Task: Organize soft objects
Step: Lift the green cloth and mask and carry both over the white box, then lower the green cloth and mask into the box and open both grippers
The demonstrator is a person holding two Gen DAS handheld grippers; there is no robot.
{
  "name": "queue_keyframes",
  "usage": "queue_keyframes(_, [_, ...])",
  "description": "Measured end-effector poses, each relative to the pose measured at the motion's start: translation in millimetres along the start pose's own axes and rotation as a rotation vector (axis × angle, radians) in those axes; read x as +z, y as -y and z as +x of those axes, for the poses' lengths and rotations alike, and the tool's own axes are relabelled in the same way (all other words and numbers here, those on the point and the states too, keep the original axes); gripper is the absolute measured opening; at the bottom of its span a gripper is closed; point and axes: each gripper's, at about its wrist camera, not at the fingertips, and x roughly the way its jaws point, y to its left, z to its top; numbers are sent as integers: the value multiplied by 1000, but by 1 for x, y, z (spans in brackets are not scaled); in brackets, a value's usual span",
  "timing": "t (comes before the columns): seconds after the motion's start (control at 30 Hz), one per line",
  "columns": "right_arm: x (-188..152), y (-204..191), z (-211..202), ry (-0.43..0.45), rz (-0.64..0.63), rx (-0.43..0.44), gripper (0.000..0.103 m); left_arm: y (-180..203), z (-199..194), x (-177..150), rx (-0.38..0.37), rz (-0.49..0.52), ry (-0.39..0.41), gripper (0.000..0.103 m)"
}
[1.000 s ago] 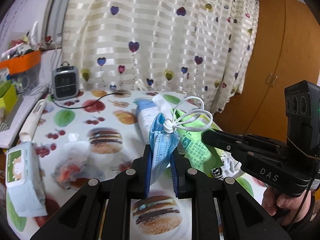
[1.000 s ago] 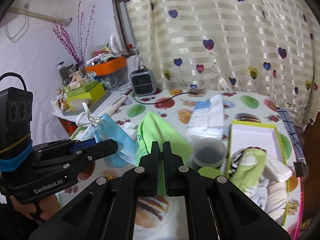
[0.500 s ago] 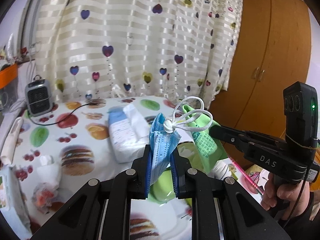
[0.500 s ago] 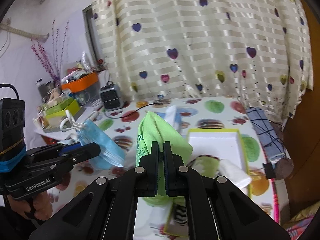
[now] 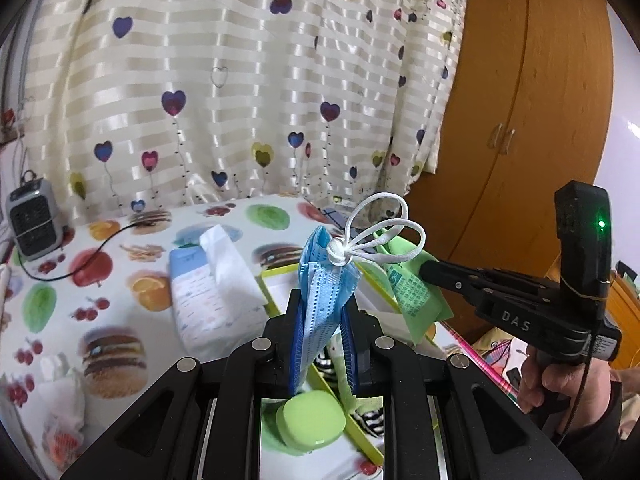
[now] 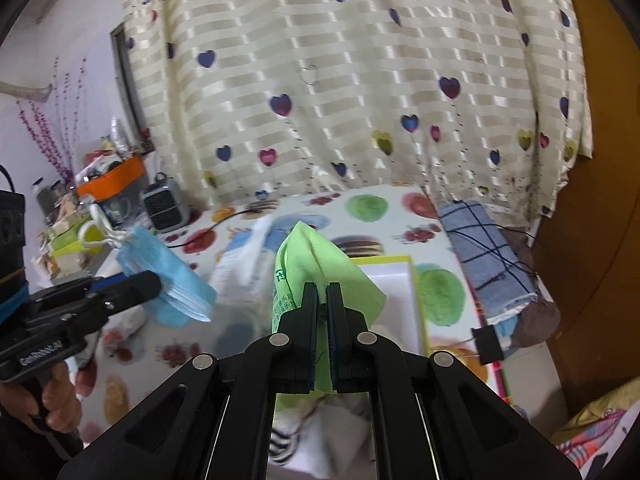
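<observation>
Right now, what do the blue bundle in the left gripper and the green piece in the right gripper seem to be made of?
Blue bundle: looks like stacked non-woven face masks, matte, with pleated layers, stitched edges and white elastic loops knotted on top.
Green piece: probably thin non-woven or microfibre cloth, matte, creasing softly where it is pinched, with small printed text along one edge. Whether it is a cloth or a bag cannot be told.

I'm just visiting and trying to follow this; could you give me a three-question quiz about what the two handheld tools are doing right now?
1. True or false: the left gripper is empty.
2. What does the right gripper hold: A) tissue pack, B) green cloth, C) checked blue cloth?
3. Fill in: the white ear loops belong to the blue ____.

Key:
1. False: its fingers pinch the blue face masks.
2. B.
3. Face masks.
</observation>
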Motion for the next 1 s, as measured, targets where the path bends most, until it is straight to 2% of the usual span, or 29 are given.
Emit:
queue_keyframes(0.4, [-11, 41, 61, -114, 51, -47, 5, -5, 39, 4, 0, 17, -52, 16])
queue_keyframes(0.63, [-22, 49, 90, -201, 69, -30, 6, 0, 54, 9, -3, 33, -71, 16])
queue_keyframes(0.77, [-26, 53, 88, -196, 69, -38, 18, 5, 63, 11, -8, 45, -82, 16])
queue_keyframes(0.87, [-23, 54, 74, -146, 76, -27, 39, 9, 71, 13, -10, 54, -92, 16])
queue_keyframes(1.0, [-19, 53, 59, -101, 89, -17, 42, 11, 86, 13, 0, 61, -116, 16])
